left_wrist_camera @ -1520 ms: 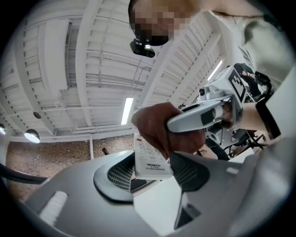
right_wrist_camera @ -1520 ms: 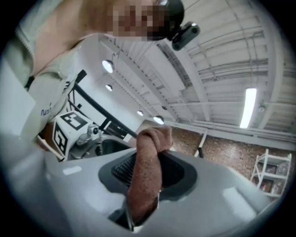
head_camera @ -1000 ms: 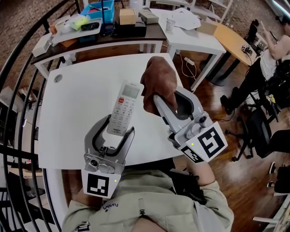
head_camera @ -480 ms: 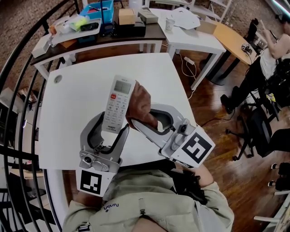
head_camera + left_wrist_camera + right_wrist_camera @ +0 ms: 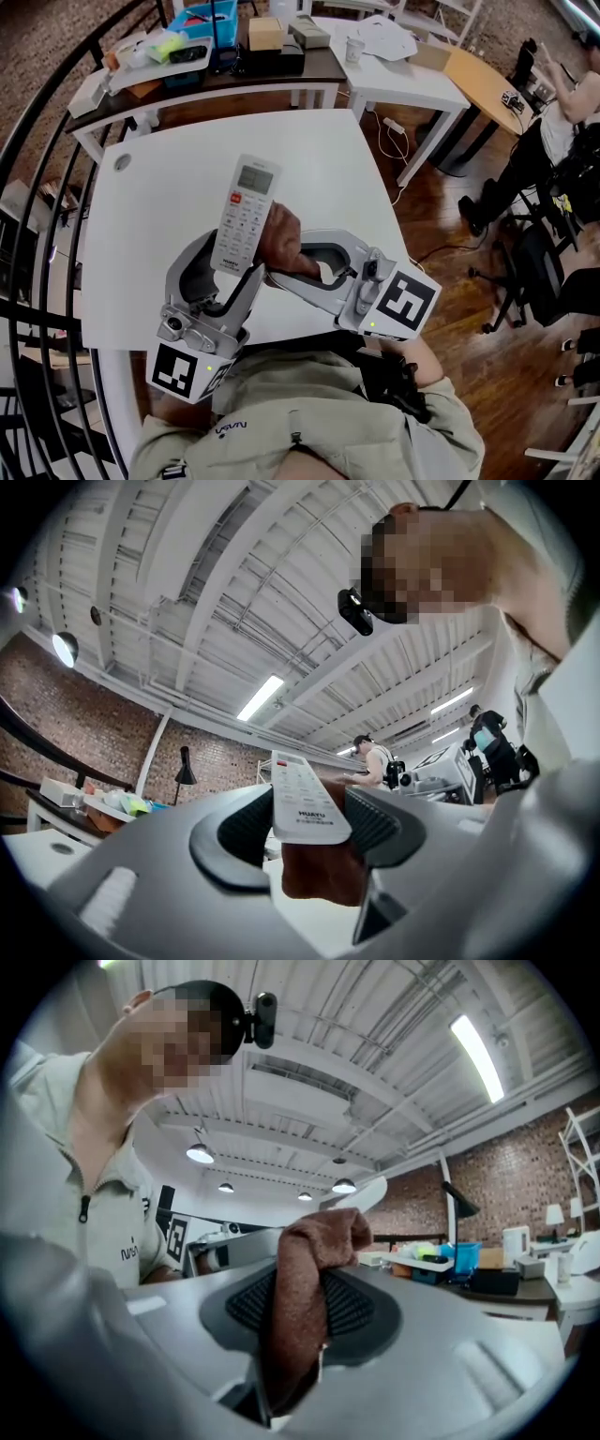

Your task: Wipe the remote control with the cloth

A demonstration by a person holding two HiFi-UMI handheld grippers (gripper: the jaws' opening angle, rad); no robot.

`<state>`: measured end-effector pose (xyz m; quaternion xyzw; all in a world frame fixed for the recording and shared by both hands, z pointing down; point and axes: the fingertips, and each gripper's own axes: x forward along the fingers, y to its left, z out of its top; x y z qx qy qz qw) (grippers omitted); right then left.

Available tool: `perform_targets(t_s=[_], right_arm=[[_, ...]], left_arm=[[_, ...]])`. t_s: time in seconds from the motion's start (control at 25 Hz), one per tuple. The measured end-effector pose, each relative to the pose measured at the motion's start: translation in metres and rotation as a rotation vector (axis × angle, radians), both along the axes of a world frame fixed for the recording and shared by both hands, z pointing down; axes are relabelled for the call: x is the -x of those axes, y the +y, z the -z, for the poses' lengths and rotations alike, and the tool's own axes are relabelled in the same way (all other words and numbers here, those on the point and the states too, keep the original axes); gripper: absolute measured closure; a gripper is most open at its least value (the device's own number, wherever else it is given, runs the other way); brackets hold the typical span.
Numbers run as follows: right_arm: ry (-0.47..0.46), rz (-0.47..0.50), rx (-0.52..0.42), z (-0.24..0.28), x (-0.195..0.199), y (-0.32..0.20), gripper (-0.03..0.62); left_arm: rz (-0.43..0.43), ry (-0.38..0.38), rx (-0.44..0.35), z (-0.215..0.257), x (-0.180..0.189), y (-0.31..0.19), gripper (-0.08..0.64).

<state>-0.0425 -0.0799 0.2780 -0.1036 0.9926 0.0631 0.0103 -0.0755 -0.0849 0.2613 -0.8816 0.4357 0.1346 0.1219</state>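
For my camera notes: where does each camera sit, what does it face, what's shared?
Head view: on the person's head, down onto the white table; left hand-held gripper, right hand-held gripper, beige jacket show.
Left gripper view: rides the left one, facing the ceiling; jaws clamp the white plastic remote control; shoulder shows.
Right gripper view: rides the right one, facing across the room; jaws pinch the brown terry cloth; chest shows.
Shared: cloth in all three.
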Motion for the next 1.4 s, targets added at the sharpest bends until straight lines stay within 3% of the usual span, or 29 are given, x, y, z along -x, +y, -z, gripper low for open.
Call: perform_targets(t_s=[0.12,0.24,0.52,0.68,0.8,1.4], right_arm=[[0.051,0.015,-0.032,-0.005,-0.002,0.001,0.477],[0.068,-0.038,-0.056,-0.004,-0.01,-0.007,0.477],[-0.05,-0.296,-0.091,0.023,-0.053,-0.046,0.476],[-0.136,-0.391,-0.092,0.042,-0.073,-0.059,0.476],[-0.154,-0.385,-0.12,0.047,-0.074,-0.055,0.476],[-0.017,-0.188,-0.176,0.015,-0.014,-0.016,0.476]], left_arm=[[-0.053,0.03,0.022,0.0,-0.002,-0.001,0.31],[-0.062,0.024,0.017,0.001,-0.005,0.001,0.31],[-0.119,-0.013,-0.017,0.003,-0.017,0.014,0.31],[-0.182,0.022,0.018,0.009,-0.033,0.021,0.31],[-0.214,0.019,0.018,0.008,-0.04,0.025,0.31],[-0.242,0.025,-0.008,0.013,-0.042,0.031,0.31]])
